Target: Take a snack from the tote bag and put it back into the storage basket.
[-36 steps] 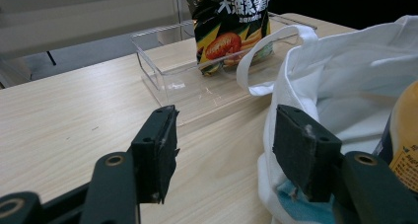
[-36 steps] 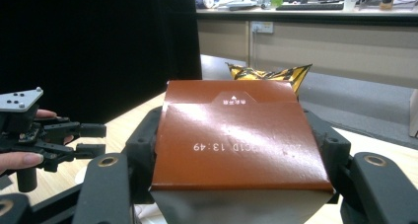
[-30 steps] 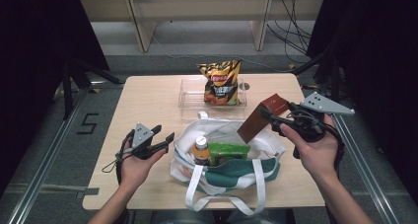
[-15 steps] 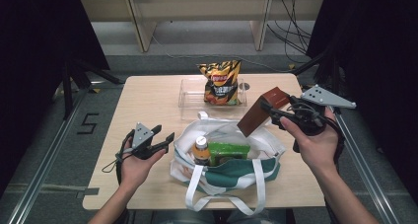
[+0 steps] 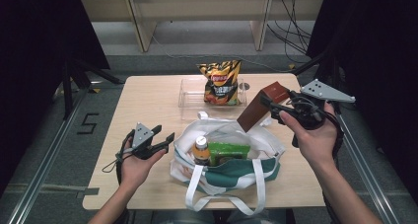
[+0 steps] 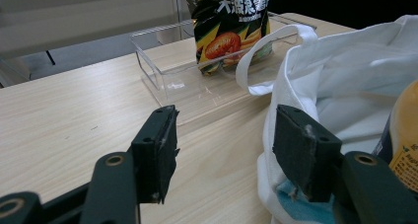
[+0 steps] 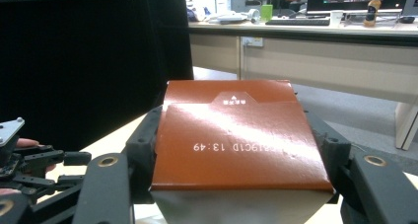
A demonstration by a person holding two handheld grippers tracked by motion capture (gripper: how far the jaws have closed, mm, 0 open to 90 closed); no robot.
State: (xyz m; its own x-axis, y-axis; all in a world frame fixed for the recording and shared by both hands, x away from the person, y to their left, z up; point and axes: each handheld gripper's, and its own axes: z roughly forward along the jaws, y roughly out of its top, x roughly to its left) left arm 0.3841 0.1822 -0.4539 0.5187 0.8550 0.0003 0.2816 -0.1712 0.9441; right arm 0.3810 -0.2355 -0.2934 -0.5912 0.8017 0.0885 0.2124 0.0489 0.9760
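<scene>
My right gripper (image 5: 269,102) is shut on a reddish-brown carton (image 5: 257,107) and holds it tilted in the air above the far right rim of the white and green tote bag (image 5: 231,169). In the right gripper view the carton (image 7: 236,135) sits between both jaws. An orange-capped bottle (image 5: 199,148) and a green box (image 5: 227,152) lie inside the bag. My left gripper (image 5: 158,140) rests open on the table just left of the bag. Its jaws (image 6: 224,150) are spread wide with nothing between them, and the bag's cloth (image 6: 345,86) is beside the right one.
A bag of chips (image 5: 221,82) stands in a clear plastic tray (image 5: 190,93) at the table's far middle, behind the tote. A white bag handle (image 6: 268,56) loops over the tray's near edge. Bare wood table (image 5: 143,100) stretches on the left.
My right gripper has lifted the carton slightly up and away from the bag's opening. The left hand has stayed where it was.
</scene>
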